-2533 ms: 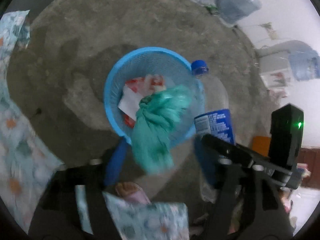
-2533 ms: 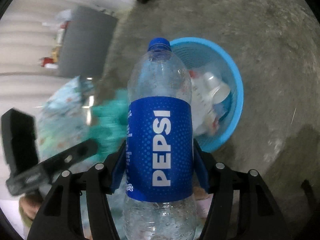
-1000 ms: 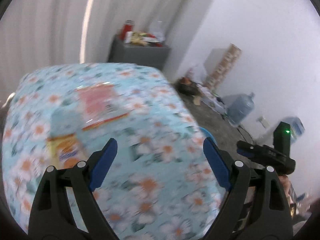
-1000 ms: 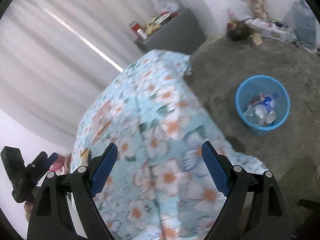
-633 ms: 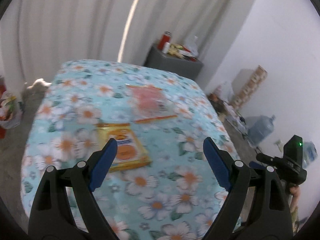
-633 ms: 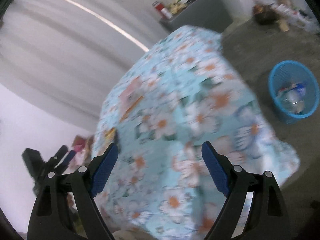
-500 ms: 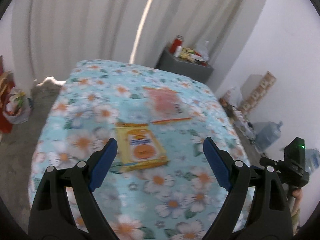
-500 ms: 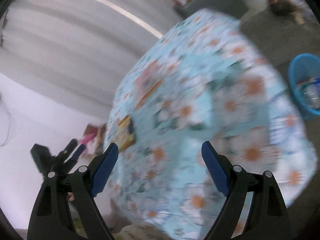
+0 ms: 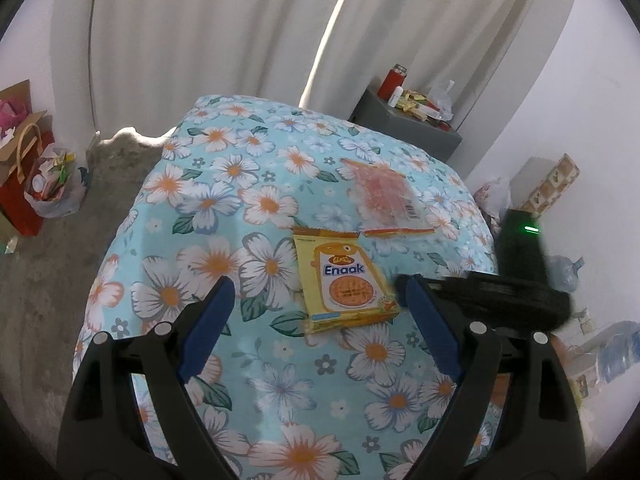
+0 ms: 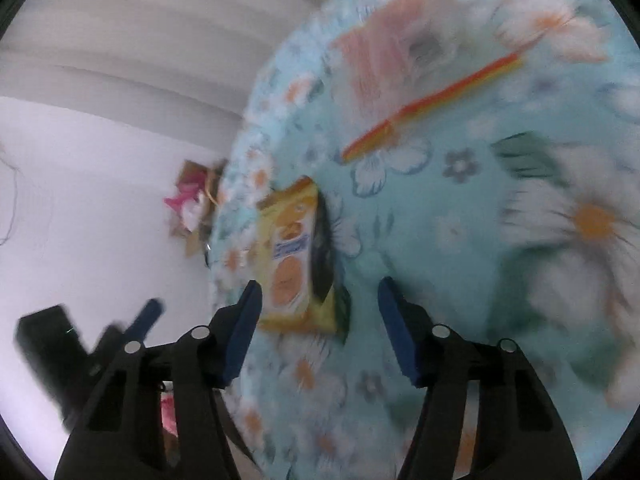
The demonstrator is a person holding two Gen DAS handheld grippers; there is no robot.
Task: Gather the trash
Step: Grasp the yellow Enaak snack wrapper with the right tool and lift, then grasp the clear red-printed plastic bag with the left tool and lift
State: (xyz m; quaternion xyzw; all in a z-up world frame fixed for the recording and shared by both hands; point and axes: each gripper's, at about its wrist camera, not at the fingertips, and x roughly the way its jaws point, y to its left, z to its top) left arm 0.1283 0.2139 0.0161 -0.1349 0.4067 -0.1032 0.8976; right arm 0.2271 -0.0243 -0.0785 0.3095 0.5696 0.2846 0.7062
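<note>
Left tongs (image 9: 316,316): spread, empty.
Right tongs (image 10: 320,320): spread, empty.
Yellow packet (image 9: 346,280): flat "Enaak" wrapper on tabletop (image 9: 224,216), between both tongs' tips.
Pink wrapper (image 9: 386,200): beyond it.

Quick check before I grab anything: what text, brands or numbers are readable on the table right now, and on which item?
"Enaak": on the yellow biscuit packet lying on the floral tablecloth; its smaller print is too small to read.
Pink-orange wrapper: a barcode at one corner, digits unreadable; no legible words.
Right wrist view: motion-blurred; the yellow packet's label there cannot be read.
Items on the grey side cabinet: too small to read.
</note>
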